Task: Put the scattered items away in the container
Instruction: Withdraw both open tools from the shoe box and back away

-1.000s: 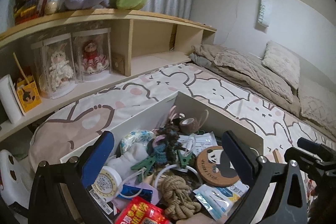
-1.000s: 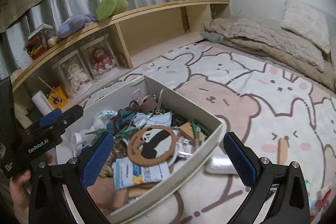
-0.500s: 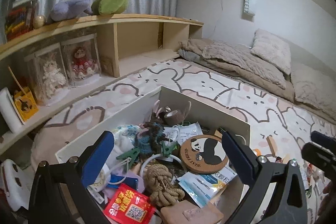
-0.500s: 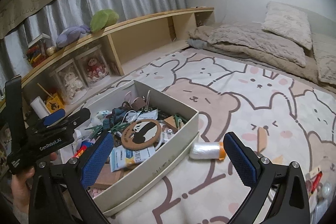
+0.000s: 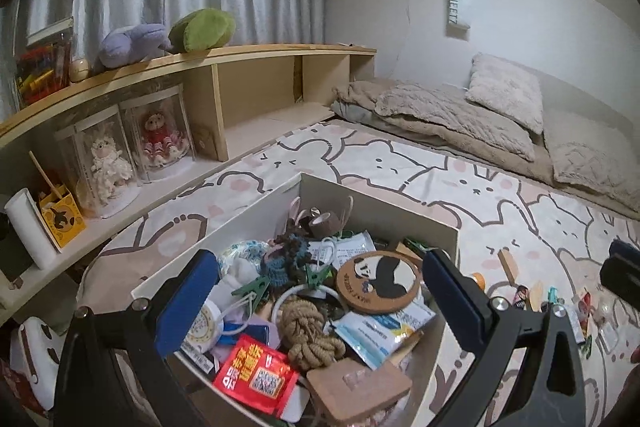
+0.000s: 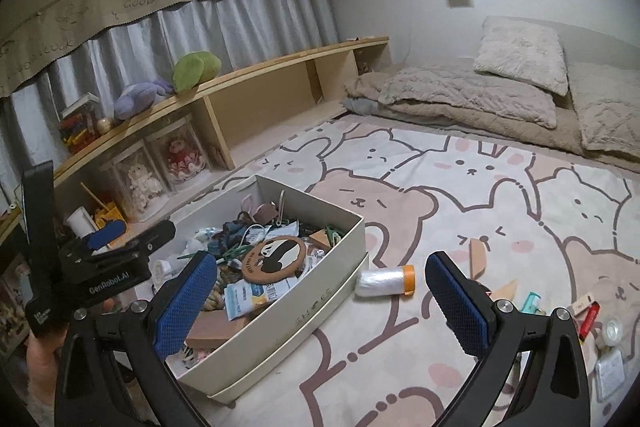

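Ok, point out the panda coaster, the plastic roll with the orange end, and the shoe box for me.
panda coaster [image 6: 274, 258], right wrist view, on the panda picture at its centre.
plastic roll [image 6: 382, 281], right wrist view, on the white middle of its body.
shoe box [image 6: 316, 311], right wrist view, on its near outer wall.

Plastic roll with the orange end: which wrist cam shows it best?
Right wrist. The plastic roll lies in full view on the bedspread beside the box. In the left wrist view only its orange end peeks out behind the gripper finger.
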Demonstrator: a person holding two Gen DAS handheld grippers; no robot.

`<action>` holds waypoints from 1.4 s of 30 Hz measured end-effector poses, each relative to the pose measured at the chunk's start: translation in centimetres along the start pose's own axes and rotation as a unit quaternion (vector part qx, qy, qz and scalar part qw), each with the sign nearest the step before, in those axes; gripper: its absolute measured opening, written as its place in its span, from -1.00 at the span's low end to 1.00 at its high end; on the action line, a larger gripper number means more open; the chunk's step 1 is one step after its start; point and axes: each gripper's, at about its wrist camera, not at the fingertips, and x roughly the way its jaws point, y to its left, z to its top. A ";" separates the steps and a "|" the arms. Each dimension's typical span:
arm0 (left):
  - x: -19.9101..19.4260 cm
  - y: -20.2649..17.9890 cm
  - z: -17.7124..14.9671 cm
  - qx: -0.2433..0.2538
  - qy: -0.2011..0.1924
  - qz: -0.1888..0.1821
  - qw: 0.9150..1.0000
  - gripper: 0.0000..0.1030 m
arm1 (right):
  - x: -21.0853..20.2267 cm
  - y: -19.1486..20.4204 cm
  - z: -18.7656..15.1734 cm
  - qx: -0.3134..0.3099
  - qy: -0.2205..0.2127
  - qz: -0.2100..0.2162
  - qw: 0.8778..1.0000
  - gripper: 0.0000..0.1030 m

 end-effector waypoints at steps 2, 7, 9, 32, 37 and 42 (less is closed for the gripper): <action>-0.6 0.0 -0.3 0.004 0.002 -0.007 1.000 1.00 | -0.7 0.3 -0.1 0.003 -0.002 0.000 1.000 1.00; -2.0 0.0 -1.2 0.018 0.008 -0.015 1.000 1.00 | -2.3 1.3 -0.8 -0.004 -0.007 -0.006 1.000 1.00; -2.6 0.1 -1.6 0.021 0.010 -0.016 1.000 1.00 | -2.9 1.6 -1.2 -0.005 -0.006 -0.008 1.000 1.00; -9.1 3.5 -5.3 0.054 0.014 -0.039 0.998 1.00 | -8.6 3.8 -6.9 -0.029 -0.004 -0.063 0.998 1.00; -9.7 3.1 -6.8 0.079 0.015 -0.049 0.996 1.00 | -9.3 4.4 -7.7 -0.037 -0.001 -0.069 0.997 1.00; -10.4 2.5 -7.9 0.098 0.017 -0.059 0.993 1.00 | -10.2 4.5 -8.5 -0.032 -0.006 -0.073 0.997 1.00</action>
